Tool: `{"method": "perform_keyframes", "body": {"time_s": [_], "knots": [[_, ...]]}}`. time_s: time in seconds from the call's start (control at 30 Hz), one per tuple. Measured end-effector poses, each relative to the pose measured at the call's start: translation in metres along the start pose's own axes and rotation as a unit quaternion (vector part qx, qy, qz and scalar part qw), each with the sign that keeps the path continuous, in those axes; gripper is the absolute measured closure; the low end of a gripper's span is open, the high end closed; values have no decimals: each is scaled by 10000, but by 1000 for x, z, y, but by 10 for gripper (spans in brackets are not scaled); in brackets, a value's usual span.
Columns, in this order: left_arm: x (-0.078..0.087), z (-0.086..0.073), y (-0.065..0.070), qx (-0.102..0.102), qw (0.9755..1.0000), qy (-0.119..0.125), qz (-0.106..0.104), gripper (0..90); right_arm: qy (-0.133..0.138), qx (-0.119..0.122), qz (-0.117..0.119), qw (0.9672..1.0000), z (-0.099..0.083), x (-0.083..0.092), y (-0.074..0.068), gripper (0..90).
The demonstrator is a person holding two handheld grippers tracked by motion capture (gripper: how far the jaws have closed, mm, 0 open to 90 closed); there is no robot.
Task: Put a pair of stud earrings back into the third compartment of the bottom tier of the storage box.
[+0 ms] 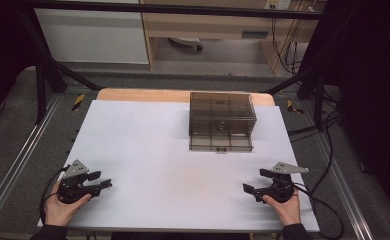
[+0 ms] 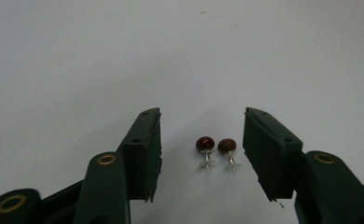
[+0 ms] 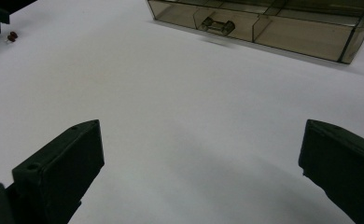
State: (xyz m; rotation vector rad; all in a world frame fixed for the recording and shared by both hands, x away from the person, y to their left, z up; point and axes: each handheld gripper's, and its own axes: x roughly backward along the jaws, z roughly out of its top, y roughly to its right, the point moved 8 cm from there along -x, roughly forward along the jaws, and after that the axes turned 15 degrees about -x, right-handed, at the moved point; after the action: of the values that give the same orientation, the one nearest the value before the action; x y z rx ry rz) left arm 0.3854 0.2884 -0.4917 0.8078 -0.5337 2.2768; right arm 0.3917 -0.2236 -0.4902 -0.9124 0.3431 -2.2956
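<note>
The smoked drawer box [image 1: 222, 121] stands at the far middle of the white table [image 1: 148, 150]. My right gripper [image 3: 201, 172] is spread wide, empty; my left gripper [image 2: 202, 144] brackets two red stud earrings [image 2: 216, 145], pads clear of them.

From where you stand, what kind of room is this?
Probably a lab or workshop recording bench: a white-topped table inside a black metal frame, loose cables on grey carpet, and a hand-held gripper over two red stud earrings.
</note>
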Motion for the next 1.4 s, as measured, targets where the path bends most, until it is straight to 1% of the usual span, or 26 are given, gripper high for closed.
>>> {"method": "perform_keyframes", "body": {"time_s": [0.07,0.13,0.2,0.27,0.33,0.4,0.47,0.5,0.6,0.8,0.9,1.2,1.4], "knots": [[0,-2,-1,19,9999,-81,78,537,-16,9,-3,10000,0,0,0,6],[0,-3,-2,40,9999,-99,73,551,-24,2,-5,10000,0,0,0,6],[1,-4,-2,125,9998,-108,63,579,-23,15,-8,10000,0,0,0,6],[0,-6,-1,164,9998,-141,18,616,-11,8,-7,10000,0,0,0,6],[-1,-6,-1,182,9997,-159,2,634,-8,3,-1,10000,0,0,0,6],[-3,-8,1,180,9996,-232,-5,653,-24,5,-3,10000,0,0,0,6],[-4,-8,0,163,9996,-251,7,672,-26,5,-2,10000,0,0,0,6],[-4,-8,1,201,9995,-233,-34,672,-26,5,-2,10000,0,0,0,6],[-5,-8,2,198,9995,-241,-33,711,-27,-2,8,10000,0,0,0,6],[-7,-9,2,197,9994,-275,-32,759,-36,4,2,10000,-1,0,0,6],[-7,-9,3,195,9994,-276,-49,801,-42,-1,6,10000,-1,-1,0,6],[-8,-9,4,185,9993,-306,-48,810,-45,-4,10,10000,-1,-1,0,6],[-7,-9,4,227,9992,-310,-67,823,-44,-6,20,10000,-1,-1,-1,6]]}}
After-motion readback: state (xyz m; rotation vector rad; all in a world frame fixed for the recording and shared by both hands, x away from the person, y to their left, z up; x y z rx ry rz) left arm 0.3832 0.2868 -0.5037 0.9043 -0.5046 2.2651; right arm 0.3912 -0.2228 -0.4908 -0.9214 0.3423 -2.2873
